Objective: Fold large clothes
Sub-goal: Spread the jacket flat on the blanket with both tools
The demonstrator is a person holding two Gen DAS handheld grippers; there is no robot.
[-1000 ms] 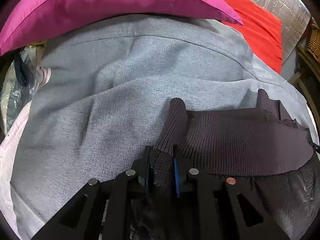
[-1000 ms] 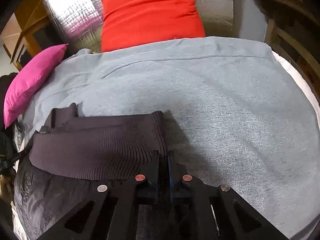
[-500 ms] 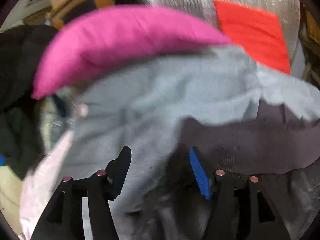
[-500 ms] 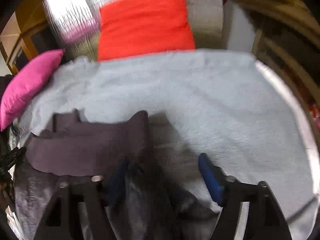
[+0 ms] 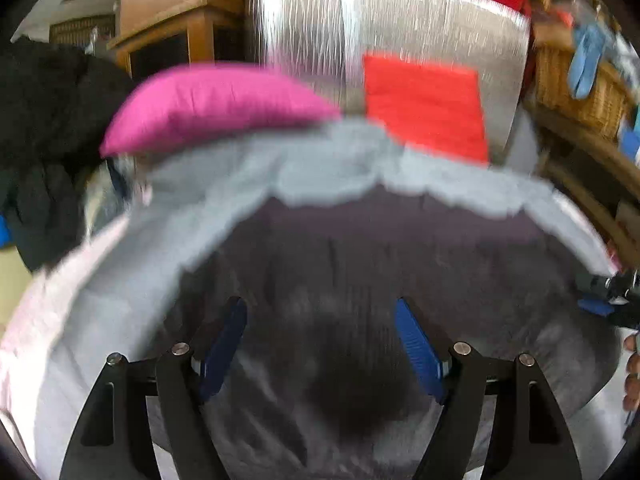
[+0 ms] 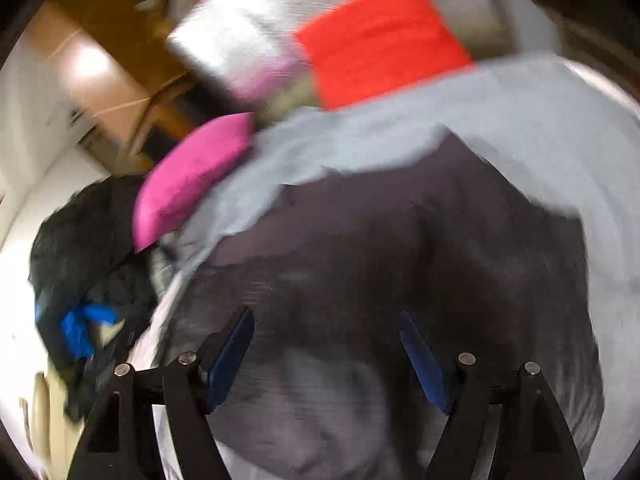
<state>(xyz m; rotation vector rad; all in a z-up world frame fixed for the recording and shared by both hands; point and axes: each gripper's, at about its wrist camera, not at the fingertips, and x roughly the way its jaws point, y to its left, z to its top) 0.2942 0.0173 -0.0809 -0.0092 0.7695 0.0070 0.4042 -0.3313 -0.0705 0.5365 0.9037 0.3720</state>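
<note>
The dark garment lies spread on the grey cover of the bed, soft and limp with a slick-looking shell, so it is best taken by its thicker ribbed hem or corners. A second ago both tongs were pinched on that hem. Now the left tongs and right tongs have just been opening and hang apart above it, empty.

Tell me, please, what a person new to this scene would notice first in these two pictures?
Probably the bright cushions: a red cushion against the silver padded back, and a pink cushion to its left. Below them a dark garment lies on the grey cover, with both open grippers, left gripper and right gripper, above it holding nothing.
</note>
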